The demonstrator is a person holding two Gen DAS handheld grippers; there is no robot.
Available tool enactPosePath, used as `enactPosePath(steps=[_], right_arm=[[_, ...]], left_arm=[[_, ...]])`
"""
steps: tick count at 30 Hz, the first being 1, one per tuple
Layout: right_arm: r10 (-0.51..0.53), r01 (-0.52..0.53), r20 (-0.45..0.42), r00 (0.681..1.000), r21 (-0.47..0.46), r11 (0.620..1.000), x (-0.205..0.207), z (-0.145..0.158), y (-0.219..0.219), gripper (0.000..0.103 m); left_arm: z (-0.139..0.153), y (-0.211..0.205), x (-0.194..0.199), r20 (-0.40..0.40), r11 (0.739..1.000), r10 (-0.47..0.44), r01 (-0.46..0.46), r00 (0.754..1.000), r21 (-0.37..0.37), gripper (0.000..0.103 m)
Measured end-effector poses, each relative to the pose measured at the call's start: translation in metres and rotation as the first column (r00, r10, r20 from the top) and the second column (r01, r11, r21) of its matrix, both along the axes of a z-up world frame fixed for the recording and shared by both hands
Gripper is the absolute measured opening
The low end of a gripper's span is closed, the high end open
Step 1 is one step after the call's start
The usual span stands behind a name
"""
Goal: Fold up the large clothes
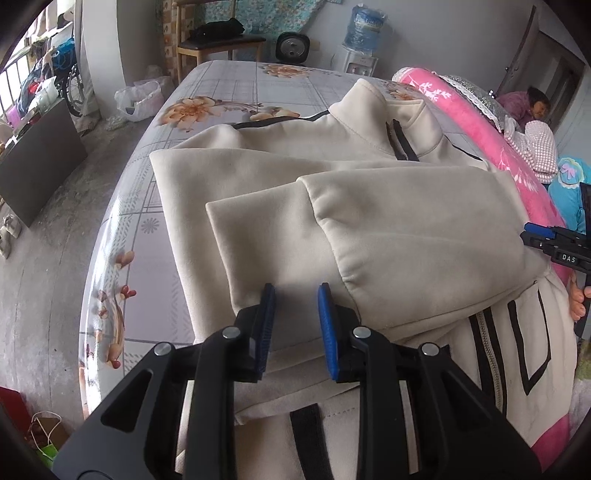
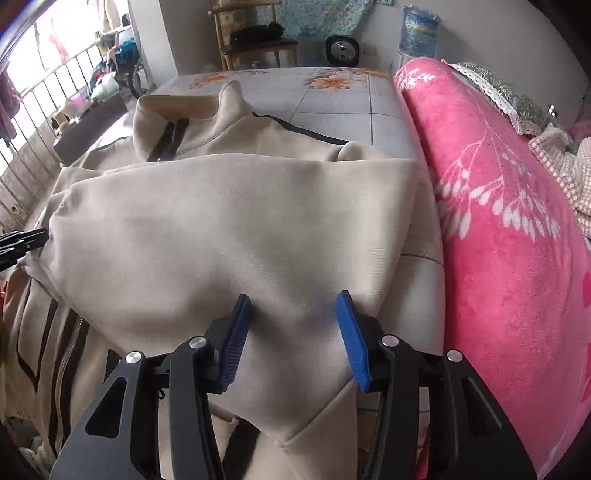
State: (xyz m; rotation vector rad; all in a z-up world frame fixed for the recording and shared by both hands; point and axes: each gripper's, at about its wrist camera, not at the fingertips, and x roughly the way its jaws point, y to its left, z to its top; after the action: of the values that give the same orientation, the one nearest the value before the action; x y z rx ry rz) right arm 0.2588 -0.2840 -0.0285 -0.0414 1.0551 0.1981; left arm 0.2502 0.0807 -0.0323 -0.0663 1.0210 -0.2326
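The right gripper [image 2: 293, 332] is hovering with jaws apart over the beige jacket [image 2: 229, 221], seemingly not gripping it, lying beside the pink blanket [image 2: 509, 236].

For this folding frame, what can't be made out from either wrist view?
- Hem of the beige jacket: cut off by the bottom edge and the left gripper in the left view.
- The jacket's front under the folded sleeve: covered in both views.
- Right gripper: fabric beneath its parted fingers; contact unclear.
- Label on the water bottle: too small.
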Motion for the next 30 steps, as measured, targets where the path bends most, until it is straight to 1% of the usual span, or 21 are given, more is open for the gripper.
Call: enactPosePath(steps=[3,5,7,10,12,13,14,15,16,18,21,23,25,27,29,30], right_arm=[[-0.054,0.054,-0.017,0.998,-0.005,0.999,0.002,0.011,-0.012,0.042],[-0.08,0.08,-0.01,0.997,0.03,0.996,0.007,0.02,-0.018,0.042],[-0.098,0.097,0.013,0.995,0.05,0.994,0.017,0.027,-0.017,0.042],[-0.103,0.101,0.023,0.994,0.078,0.992,0.04,0.021,-0.013,0.042],[-0.142,0.142,-0.011,0.99,0.0,0.99,0.062,0.002,-0.014,0.042],[-0.159,0.159,-0.029,0.987,-0.017,0.987,0.07,-0.007,-0.017,0.038],[-0.17,0.169,-0.023,0.985,-0.027,0.985,0.074,-0.009,-0.019,0.035],[-0.181,0.181,-0.009,0.983,-0.053,0.982,0.074,-0.005,-0.018,0.027],[-0.192,0.192,0.009,0.981,-0.087,0.978,0.071,0.002,-0.016,0.025],[-0.2,0.206,0.056,0.978,-0.152,0.967,0.056,0.018,-0.01,0.027],[-0.13,0.135,0.069,0.989,-0.079,0.988,0.019,0.039,-0.005,0.027],[-0.066,0.073,0.078,0.995,-0.099,0.992,-0.013,0.044,0.003,0.029],[-0.018,0.028,0.073,0.997,-0.146,0.989,-0.043,0.04,0.012,0.044],[0.013,-0.001,0.056,0.998,-0.201,0.98,-0.064,0.03,0.017,0.05],[0.019,-0.009,0.035,0.999,-0.275,0.961,-0.071,0.016,0.019,0.051],[0.015,-0.008,0.02,1.0,-0.302,0.953,-0.072,0.008,0.017,0.051]], left_arm=[[0.001,0.005,0.0,-0.01,1.0,0.0,0.0,1.0,-0.029,0.023],[0.003,0.006,-0.001,-0.01,0.999,0.0,0.0,1.0,-0.041,0.024],[0.006,0.006,-0.001,0.011,0.998,-0.004,0.005,1.0,-0.059,0.032],[0.004,0.002,0.001,0.006,0.998,-0.002,0.002,1.0,-0.066,0.035],[0.0,0.0,0.002,0.001,0.998,0.005,-0.005,1.0,-0.057,0.035],[0.001,-0.001,0.002,0.007,0.999,0.005,-0.004,1.0,-0.053,0.036],[0.001,-0.001,0.001,0.006,0.999,0.003,-0.003,1.0,-0.05,0.036],[0.002,-0.001,0.0,0.002,0.999,0.005,-0.005,1.0,-0.052,0.037],[0.004,0.001,-0.002,0.003,0.998,0.008,-0.008,1.0,-0.057,0.039],[0.011,0.006,-0.008,0.025,0.998,0.01,-0.008,1.0,-0.064,0.043],[0.021,0.011,-0.02,0.057,0.998,-0.002,0.006,0.998,-0.066,0.048],[0.024,0.011,-0.028,0.059,0.998,-0.013,0.017,0.998,-0.058,0.051],[0.023,0.01,-0.036,0.052,0.998,-0.017,0.02,0.998,-0.054,0.055],[0.016,0.007,-0.042,0.033,0.999,-0.023,0.023,0.999,-0.025,0.055],[0.008,0.002,-0.045,0.018,0.999,-0.023,0.022,1.0,0.028,0.055],[0.006,0.001,-0.045,0.013,0.999,-0.02,0.02,1.0,0.042,0.055]])
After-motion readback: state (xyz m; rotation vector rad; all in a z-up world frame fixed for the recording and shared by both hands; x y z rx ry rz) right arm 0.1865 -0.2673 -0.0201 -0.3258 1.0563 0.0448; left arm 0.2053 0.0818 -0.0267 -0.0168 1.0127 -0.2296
